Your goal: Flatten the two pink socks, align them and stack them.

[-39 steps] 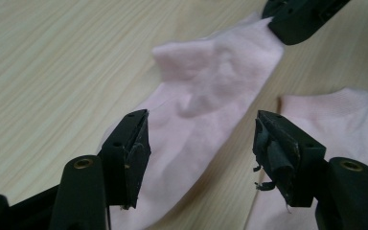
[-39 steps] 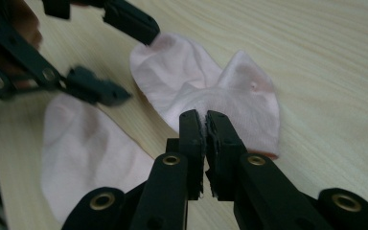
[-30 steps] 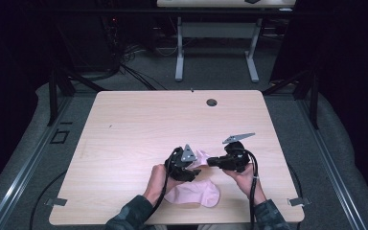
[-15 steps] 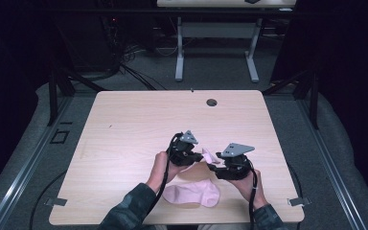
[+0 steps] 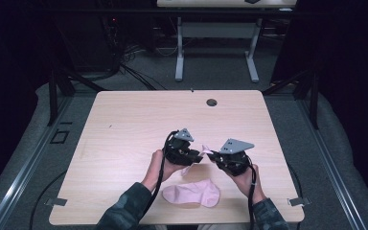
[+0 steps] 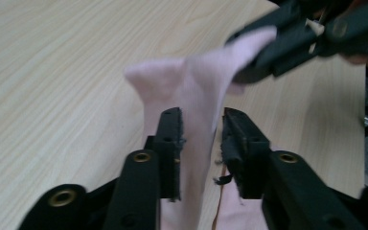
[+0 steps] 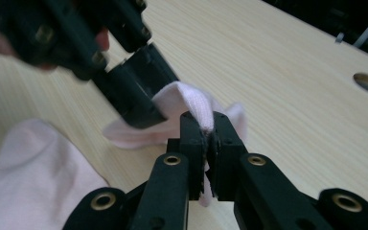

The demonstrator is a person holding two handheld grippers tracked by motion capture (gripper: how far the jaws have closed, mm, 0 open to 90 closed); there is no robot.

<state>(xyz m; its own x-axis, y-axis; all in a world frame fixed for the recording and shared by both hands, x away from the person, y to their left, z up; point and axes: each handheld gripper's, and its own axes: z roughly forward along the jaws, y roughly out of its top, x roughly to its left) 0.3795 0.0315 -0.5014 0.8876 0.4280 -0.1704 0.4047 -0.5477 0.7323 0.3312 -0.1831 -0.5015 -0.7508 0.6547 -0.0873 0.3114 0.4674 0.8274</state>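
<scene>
Two pink socks in play. One sock (image 5: 191,193) lies flat on the surface (image 5: 124,124) near the front edge, between the person's forearms. The lifted sock (image 5: 197,155) hangs between the two claws, above the surface and just beyond the flat one.

Progress, as judged: pick-up is done; pairing or laying it on the flat sock is not (which of the two is meant, I cannot tell).

Right claw (image 7: 205,132): jaws pressed together, pinching an edge of the lifted sock (image 7: 191,108).

Left claw (image 6: 202,124): jaws slightly spread with the sock's fabric (image 6: 191,96) running between them; a firm pinch is not evident.

Pose: both hands raised side by side over the near middle of the surface, claws tipped inward toward each other, forearms entering from the front edge.
</scene>
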